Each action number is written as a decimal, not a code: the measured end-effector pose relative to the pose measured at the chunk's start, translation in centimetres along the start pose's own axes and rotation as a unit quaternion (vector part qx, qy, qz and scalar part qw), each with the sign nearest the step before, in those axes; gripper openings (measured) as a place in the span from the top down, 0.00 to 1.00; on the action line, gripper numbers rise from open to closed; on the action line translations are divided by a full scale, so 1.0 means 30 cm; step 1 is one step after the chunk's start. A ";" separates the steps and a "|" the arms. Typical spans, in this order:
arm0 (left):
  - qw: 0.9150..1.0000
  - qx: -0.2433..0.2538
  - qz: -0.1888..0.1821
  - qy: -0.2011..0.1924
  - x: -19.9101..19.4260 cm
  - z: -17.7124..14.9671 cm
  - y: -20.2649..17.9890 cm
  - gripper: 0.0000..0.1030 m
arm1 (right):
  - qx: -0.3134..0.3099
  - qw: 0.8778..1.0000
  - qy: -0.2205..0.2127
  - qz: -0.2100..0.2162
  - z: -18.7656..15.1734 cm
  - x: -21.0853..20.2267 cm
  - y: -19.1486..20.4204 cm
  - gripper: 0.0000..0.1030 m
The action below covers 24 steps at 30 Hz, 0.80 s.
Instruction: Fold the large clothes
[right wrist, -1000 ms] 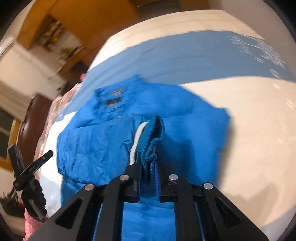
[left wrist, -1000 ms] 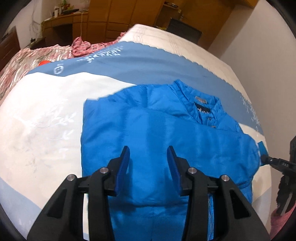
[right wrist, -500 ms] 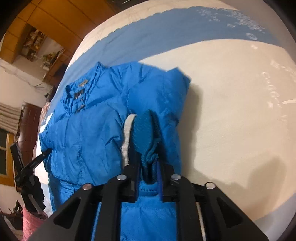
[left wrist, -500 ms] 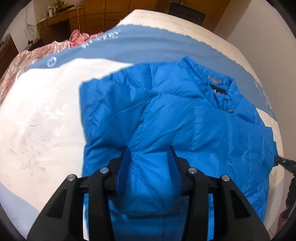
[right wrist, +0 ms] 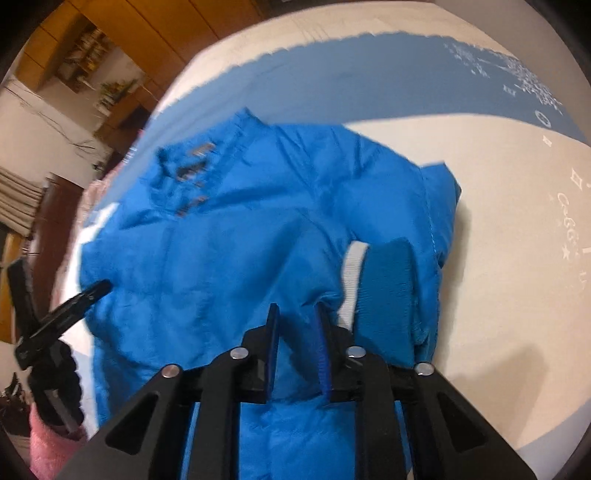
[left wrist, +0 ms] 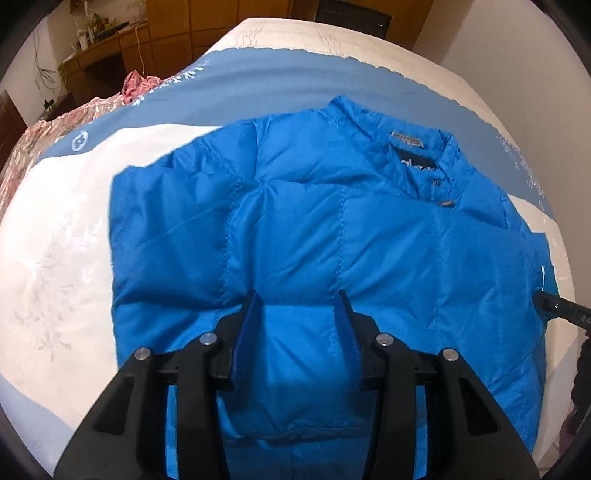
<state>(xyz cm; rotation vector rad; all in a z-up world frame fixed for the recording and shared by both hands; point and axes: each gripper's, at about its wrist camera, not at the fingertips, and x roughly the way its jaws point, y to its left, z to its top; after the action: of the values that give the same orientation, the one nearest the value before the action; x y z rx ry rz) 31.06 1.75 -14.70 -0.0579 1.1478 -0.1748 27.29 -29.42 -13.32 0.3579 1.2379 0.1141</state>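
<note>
A bright blue puffer jacket (left wrist: 332, 229) lies flat on the bed, collar away from me, with both sleeves folded across its front. It also shows in the right wrist view (right wrist: 229, 240). My left gripper (left wrist: 298, 301) is open and empty, low over the jacket's lower middle. My right gripper (right wrist: 297, 310) is open, just above the folded sleeve. The sleeve's knit cuff (right wrist: 384, 280), blue with a white band, lies on the jacket to the right of its fingertips. The right gripper's tip shows at the right edge of the left wrist view (left wrist: 554, 306).
The bed (left wrist: 55, 258) has a white and blue cover. A pink floral quilt (left wrist: 55, 122) lies at its far left. Wooden cabinets (left wrist: 177, 33) and a desk stand behind. A white wall (left wrist: 498, 44) runs along the right side.
My right gripper carried the sleeve cuff across the jacket, opened and let it go; the cuff now lies on the jacket. My left gripper moved forward over the jacket, staying open.
</note>
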 end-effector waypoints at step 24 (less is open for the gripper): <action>0.999 0.003 0.000 0.036 -0.006 -0.101 -0.066 0.59 | -0.004 0.999 0.019 0.036 -0.076 0.065 0.036 0.86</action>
<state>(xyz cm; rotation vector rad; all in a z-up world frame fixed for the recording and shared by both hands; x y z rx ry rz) 28.03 -0.03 -15.52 -0.0463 1.2199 -0.1820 25.91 -27.41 -15.35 0.3942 1.2617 0.1882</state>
